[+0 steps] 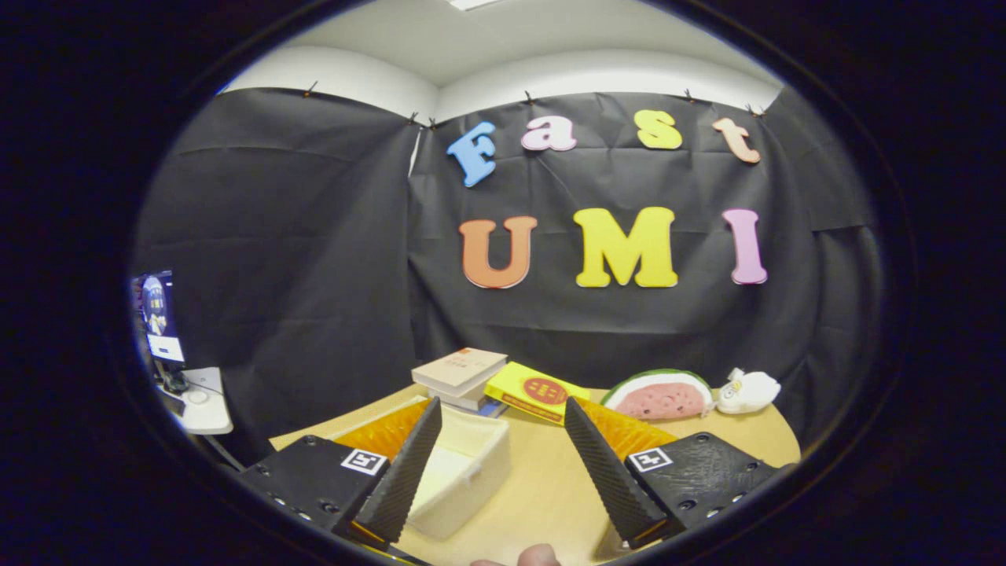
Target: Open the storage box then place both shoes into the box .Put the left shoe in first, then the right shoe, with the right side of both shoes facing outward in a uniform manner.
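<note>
Right now the gripper (503, 456) hangs above the near part of the table (542, 487) with its jaws spread wide and nothing between them but bare tabletop. The storage box (464, 464) — a white, rectangular plastic bin — sits just ahead of the left finger (405, 472), partly hidden behind it, so it lies left of the gripper's centre line, not in the gap. Its long axis runs roughly away from the camera, slightly angled; whether a lid is on it or it is already open I cannot tell for certain, though the inside looks exposed. No shoes to point at from here. Beyond the fingers: a stack of books (460, 373), a yellow book (534, 391), a watermelon-slice toy (659, 395) and a small white plush (747, 391), all near the far table edge against the black cloth wall. A fingertip of the person (538, 556) pokes in just below the jaws. Judged step: the approach to the box — the gripper would need to shift left and down to reach its rim or lid.
</note>
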Motion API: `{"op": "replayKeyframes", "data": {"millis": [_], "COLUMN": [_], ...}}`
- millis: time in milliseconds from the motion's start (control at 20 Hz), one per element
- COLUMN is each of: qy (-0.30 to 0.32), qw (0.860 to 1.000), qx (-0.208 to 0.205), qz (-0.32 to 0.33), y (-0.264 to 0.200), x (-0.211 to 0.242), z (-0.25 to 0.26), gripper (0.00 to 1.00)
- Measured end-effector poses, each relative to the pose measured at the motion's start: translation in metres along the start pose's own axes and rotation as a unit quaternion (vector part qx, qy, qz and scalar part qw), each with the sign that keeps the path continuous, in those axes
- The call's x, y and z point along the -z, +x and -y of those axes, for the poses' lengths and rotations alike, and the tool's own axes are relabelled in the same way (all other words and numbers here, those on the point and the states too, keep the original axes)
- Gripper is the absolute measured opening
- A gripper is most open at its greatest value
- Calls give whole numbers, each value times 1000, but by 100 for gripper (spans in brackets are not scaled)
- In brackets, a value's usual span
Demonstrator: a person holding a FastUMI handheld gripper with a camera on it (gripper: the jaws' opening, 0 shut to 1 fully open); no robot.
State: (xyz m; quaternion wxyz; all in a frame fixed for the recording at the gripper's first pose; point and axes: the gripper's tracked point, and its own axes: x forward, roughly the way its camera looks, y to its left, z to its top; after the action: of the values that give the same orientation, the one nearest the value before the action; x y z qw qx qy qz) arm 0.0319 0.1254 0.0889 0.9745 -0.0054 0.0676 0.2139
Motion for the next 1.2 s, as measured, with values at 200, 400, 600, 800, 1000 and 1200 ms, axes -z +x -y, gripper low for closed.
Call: {"op": "replayKeyframes", "data": {"millis": [200,400,600,800,1000,1200], "qy": [-23,-28,-19,-1,30,68], "qw": [998,993,981,963,947,936], "qx": [57,95,115,115,110,126], "qz": [-16,-70,-156,-243,-301,-321], "y": [-24,-37,-37,-30,-18,-4], "x": [20,66,133,195,236,255], "z": [81,140,173,183,190,202], "gripper": [95,95,95,95,95,77]}}
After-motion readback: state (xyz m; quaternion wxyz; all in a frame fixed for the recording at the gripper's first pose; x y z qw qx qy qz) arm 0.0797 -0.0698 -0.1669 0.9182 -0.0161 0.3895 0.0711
